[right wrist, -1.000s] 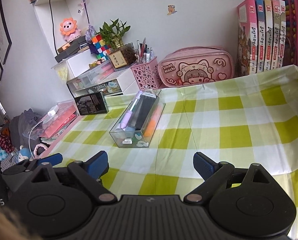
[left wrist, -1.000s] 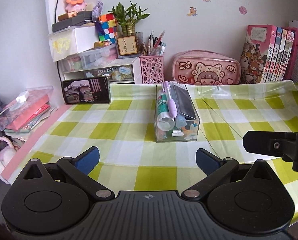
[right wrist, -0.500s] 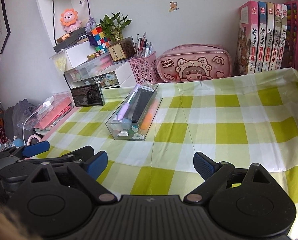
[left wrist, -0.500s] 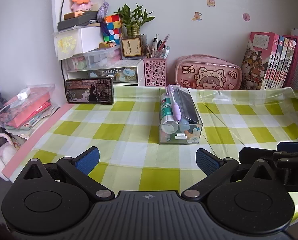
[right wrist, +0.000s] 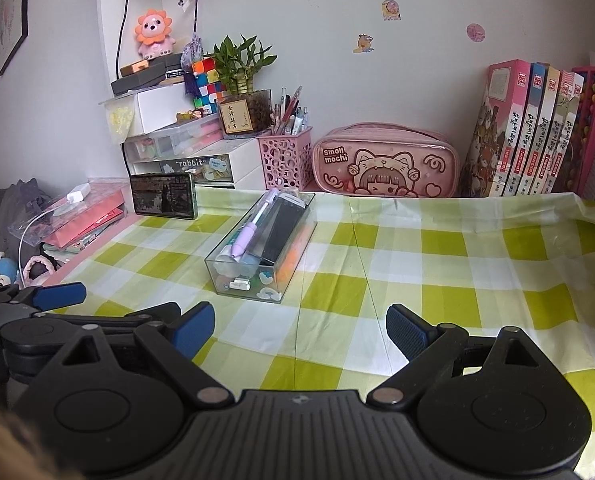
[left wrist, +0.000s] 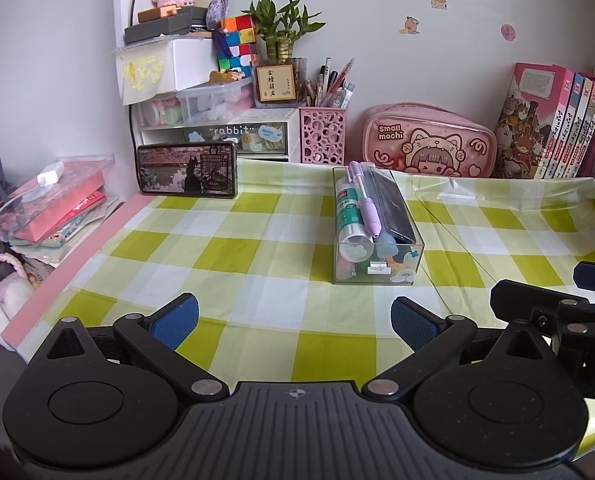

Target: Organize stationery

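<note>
Starting at the far left, a heap of folders and a charger (left wrist: 49,169) sits off the tabletop's (left wrist: 257,248) pink edge, and a phone (left wrist: 186,176) stands propped against the little white drawers (left wrist: 217,136). Next along, the left claw (left wrist: 294,322) hovers low over the green-checked cloth, released, blue pads spread wide with nothing between them. Straight ahead of it, mid-tabletop, there's the clear stationery box (left wrist: 375,236), packed full (a glue stick, a lilac pen and a dark flat case lie on top). Behind the box, a pink pen cup (left wrist: 322,136) bristling with pens, then the pink pencil pouch (left wrist: 427,142) against the wall. Further right, a row of books (left wrist: 553,128) stands upright. And the right claw (right wrist: 299,330) hangs just beside the left one, also released, empty, the box well ahead of it.
</note>
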